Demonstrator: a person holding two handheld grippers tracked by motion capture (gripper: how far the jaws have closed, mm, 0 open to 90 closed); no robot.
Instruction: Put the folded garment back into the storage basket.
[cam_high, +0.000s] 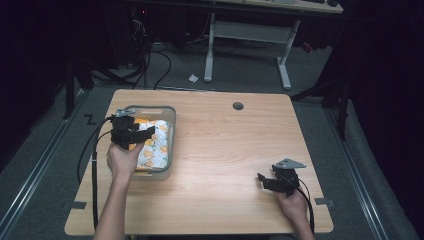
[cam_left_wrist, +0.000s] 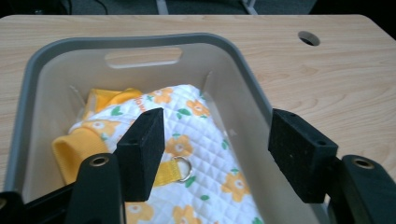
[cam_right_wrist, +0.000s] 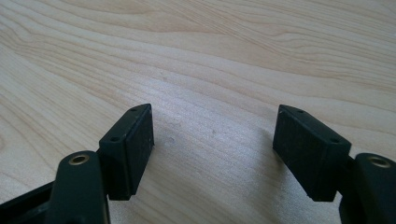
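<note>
Looking down, high view: wooden table (cam_high: 220, 150) with a grey bin (cam_high: 169, 114) at its left side.
Bin contents, high view: quilted white cloth (cam_high: 156, 145) with orange flowers, lying inside the bin.
Left gripper, high view: left gripper (cam_high: 145, 132) held over the bin's near half, above the cloth; jaws apart.
Right gripper, high view: right gripper (cam_high: 261, 180) low over bare wood at the table's right near corner, well apart from the bin; jaws apart.

Left gripper view, bin: rim runs around the cloth, handle slot in the far wall.
Left gripper view, cloth: white quilted cloth with orange flowers and green leaves, yellow trim at the left, a yellow strap carrying a small metal ring (cam_left_wrist: 183, 168).
Left gripper view, tool state: jaws spread wide, nothing pressed between the pads; cloth and bin's right wall seen through the gap.

Right gripper view, surface: bare wood grain of the table.
Right gripper view, tool state: jaws wide, nothing between them.
</note>
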